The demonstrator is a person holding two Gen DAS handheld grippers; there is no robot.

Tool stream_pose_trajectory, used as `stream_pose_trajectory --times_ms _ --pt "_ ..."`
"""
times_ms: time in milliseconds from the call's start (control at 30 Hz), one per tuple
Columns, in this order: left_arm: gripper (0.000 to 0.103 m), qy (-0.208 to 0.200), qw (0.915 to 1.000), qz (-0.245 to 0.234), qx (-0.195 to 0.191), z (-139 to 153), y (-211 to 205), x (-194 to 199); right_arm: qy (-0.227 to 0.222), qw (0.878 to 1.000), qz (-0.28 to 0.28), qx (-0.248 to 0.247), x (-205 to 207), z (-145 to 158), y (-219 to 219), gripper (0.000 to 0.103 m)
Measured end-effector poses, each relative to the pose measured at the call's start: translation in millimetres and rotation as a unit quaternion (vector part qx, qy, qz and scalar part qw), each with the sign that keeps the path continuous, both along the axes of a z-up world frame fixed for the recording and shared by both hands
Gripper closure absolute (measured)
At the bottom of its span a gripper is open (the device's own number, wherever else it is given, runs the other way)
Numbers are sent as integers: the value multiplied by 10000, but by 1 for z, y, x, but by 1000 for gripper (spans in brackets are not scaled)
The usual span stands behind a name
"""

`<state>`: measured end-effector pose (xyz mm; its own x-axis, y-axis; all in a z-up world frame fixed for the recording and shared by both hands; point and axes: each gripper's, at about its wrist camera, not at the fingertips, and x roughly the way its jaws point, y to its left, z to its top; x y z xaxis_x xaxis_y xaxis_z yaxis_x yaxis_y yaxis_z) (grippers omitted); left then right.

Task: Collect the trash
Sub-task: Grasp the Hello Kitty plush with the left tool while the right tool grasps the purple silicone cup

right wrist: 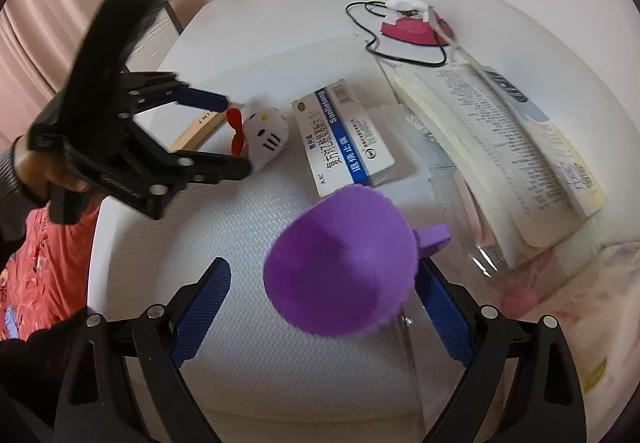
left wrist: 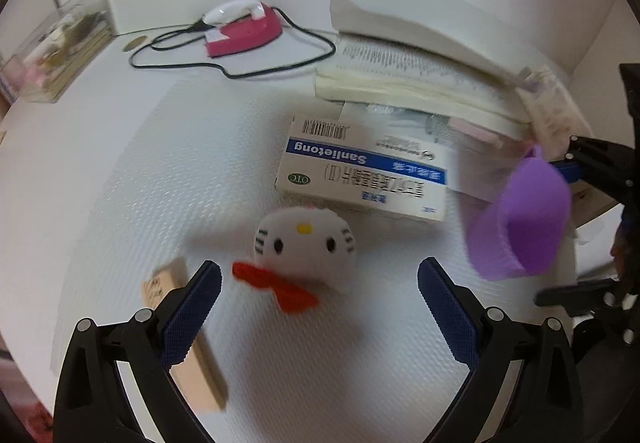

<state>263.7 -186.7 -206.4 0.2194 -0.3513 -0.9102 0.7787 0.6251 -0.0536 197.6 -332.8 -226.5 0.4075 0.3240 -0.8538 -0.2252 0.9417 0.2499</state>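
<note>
Left wrist view: the left gripper is spread wide just short of a white cat plush lying on the table beside a medicine box. Right wrist view: the right gripper is spread too, with a purple cup resting against its right finger; whether it is held I cannot tell.

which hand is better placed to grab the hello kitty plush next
Left. The left gripper is open, with the plush just ahead between its fingers. The right gripper is farther off, with the purple cup in front of it.
</note>
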Motion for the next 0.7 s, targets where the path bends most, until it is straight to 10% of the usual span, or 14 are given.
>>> stream_pose_trajectory --times_ms 200,467,700 --pt "8 73 9998 -134 -136 -11 -5 12 54 9999 61 -82 6 -12 1 12" --pt "50 -35 9998 -208 -63 -13 -5 6 102 9996 262 -37 10 -20 2 36" --pt "54 49 9998 -194 -42 -6 -2 -12 49 9993 365 47 7 -17 1 36"
